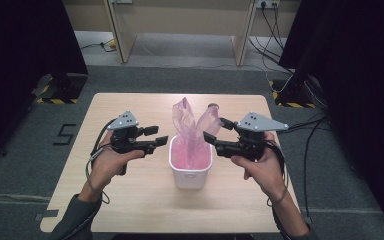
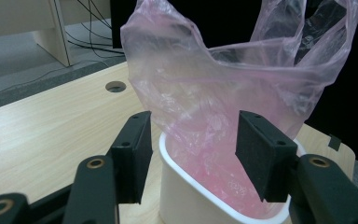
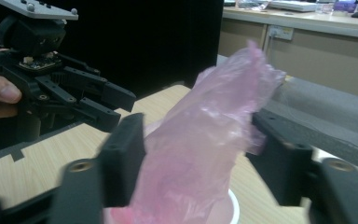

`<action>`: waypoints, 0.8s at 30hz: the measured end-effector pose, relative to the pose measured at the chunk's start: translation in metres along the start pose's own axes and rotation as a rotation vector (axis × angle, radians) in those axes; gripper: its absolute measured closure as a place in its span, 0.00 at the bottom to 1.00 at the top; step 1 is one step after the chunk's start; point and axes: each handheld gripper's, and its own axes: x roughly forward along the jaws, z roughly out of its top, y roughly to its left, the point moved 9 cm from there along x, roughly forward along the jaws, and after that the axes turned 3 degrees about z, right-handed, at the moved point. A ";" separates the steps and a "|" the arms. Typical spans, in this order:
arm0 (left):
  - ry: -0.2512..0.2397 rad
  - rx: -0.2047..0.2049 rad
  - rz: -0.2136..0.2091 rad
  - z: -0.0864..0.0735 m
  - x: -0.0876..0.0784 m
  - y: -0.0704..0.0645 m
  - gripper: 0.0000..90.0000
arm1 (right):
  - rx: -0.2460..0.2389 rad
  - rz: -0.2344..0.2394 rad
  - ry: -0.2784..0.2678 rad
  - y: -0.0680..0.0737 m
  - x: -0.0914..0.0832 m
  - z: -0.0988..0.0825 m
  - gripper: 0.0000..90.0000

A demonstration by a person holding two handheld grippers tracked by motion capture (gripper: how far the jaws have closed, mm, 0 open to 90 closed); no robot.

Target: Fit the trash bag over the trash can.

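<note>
Nearest the camera, two forearms are coming in from the bottom edge, each hand holding a black two-jaw gripper over a light wooden table [image 1: 130, 200]. The left gripper [image 1: 159, 136] is hovering just left of a small white bin [image 1: 190, 172], its jaws standing apart with nothing between the pads; the left gripper view is showing the bin's rim just beyond those open jaws. The right gripper [image 1: 216, 129] is hovering just right of the bin, level with the left one. Its jaws are also standing apart, and in the right gripper view a handle of the pink plastic bag [image 3: 205, 154] is rising between them; it is brushing the far jaw, but the pads are not pressing on it. The bag is sitting inside the bin, lining it, with its two handles sticking up above the rim between the two grippers. Beyond the table, grey carpet and cables are showing.
</note>
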 end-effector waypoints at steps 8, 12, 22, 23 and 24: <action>-0.024 -0.017 0.026 0.010 -0.001 0.006 0.47 | -0.067 0.023 0.073 -0.004 0.012 -0.023 0.81; -0.045 -0.014 0.025 0.017 0.007 0.002 0.42 | -0.079 0.044 0.114 0.002 0.018 -0.041 0.82; -0.028 0.013 0.005 0.032 0.052 -0.014 0.39 | -0.069 0.054 0.127 0.006 0.019 -0.057 0.81; -0.029 0.014 0.010 0.032 0.057 -0.016 0.40 | -0.068 0.052 0.126 0.006 0.019 -0.057 0.81; -0.031 0.012 0.015 0.033 0.059 -0.016 0.46 | -0.066 0.053 0.123 0.005 0.018 -0.057 0.81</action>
